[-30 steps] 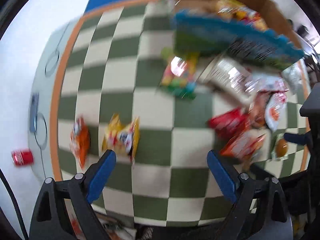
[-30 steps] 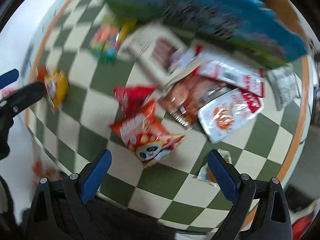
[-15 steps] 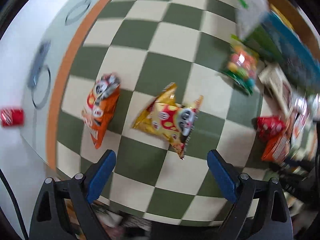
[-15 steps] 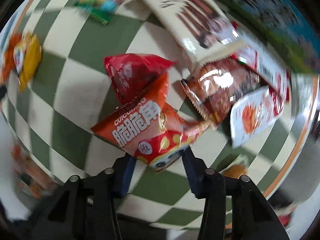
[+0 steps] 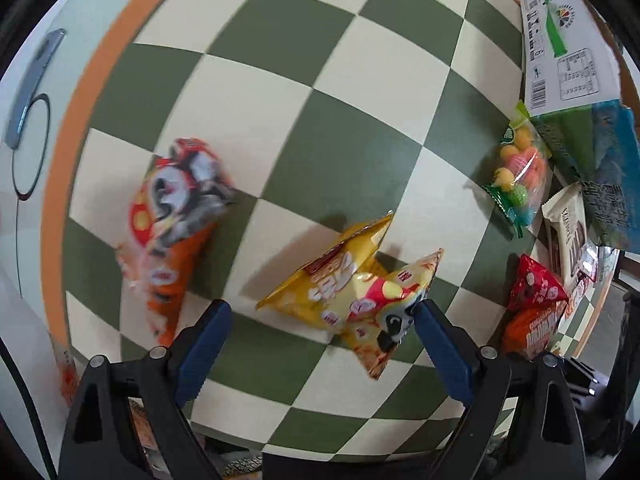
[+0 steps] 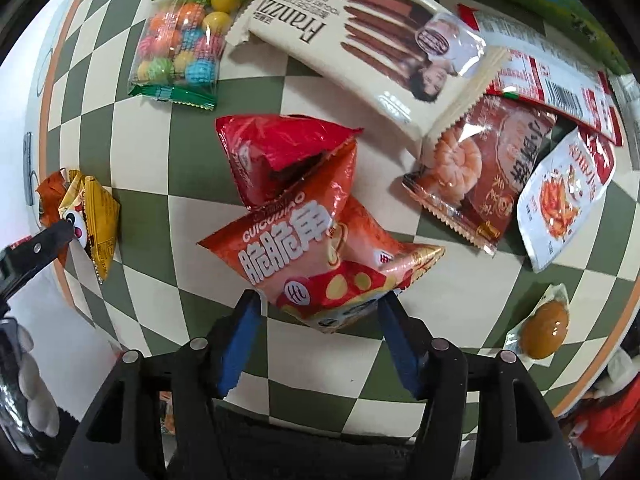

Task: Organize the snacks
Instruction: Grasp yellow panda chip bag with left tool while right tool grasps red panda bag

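orange cuicuijiao bag between right gripper jaws

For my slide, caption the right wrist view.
Right gripper closing on an orange-red Cuicuijiao snack bag on the checkered tablecloth, other snack packs beyond.

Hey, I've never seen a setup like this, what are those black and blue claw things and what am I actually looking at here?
Those are two hand-held grippers, one in each of a person's hands, each carrying a fisheye camera that looks out along its blue fingers. One picture comes from the left gripper, the other from the right gripper. Both look down on a green and cream checkered table strewn with snacks. The left one is open around a yellow snack bag, with an orange bag lying beside it. The right one has closed on an orange-red snack bag, next to a red bag, a candy ball pack and a Franzzi cookie pack.
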`<state>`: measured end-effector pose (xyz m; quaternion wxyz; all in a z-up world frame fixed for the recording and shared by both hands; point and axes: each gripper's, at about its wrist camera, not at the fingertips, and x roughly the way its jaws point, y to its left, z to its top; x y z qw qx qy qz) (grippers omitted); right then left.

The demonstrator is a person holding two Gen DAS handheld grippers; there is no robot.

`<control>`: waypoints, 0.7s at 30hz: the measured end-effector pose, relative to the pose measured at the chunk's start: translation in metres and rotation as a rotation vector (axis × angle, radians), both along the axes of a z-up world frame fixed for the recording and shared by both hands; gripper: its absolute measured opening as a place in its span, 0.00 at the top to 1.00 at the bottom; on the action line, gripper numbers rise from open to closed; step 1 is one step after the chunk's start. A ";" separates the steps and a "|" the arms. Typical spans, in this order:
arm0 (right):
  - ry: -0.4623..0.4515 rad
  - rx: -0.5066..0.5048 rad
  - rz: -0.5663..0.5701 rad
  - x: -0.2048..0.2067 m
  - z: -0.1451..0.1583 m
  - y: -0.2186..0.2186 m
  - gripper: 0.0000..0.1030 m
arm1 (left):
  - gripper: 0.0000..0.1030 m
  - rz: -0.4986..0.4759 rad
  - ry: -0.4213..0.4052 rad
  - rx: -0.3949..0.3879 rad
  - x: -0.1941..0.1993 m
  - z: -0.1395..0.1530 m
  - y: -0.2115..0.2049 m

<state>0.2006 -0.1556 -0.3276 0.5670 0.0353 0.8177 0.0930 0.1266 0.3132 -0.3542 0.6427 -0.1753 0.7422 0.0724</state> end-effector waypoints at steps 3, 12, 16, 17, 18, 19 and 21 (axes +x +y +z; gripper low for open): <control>-0.003 -0.020 0.016 0.001 -0.002 0.014 0.36 | 0.09 -0.035 0.012 0.007 0.008 -0.010 -0.010; -0.027 -0.063 0.019 0.000 -0.028 0.028 0.46 | 0.43 -0.140 -0.048 0.053 0.024 -0.001 -0.049; -0.077 -0.048 0.007 -0.002 -0.020 0.029 0.54 | 0.44 -0.179 -0.056 0.070 0.019 0.003 -0.070; -0.084 -0.045 0.005 -0.003 -0.018 0.029 0.54 | 0.44 -0.185 -0.057 0.068 0.016 0.004 -0.075; -0.092 -0.040 0.000 -0.003 -0.016 0.029 0.55 | 0.44 -0.190 -0.060 0.070 0.012 0.005 -0.082; -0.103 -0.034 -0.008 -0.004 -0.014 0.027 0.55 | 0.44 -0.200 -0.065 0.069 0.009 0.007 -0.090; -0.115 -0.014 -0.022 -0.004 -0.008 0.023 0.56 | 0.44 -0.212 -0.075 0.062 0.003 0.015 -0.109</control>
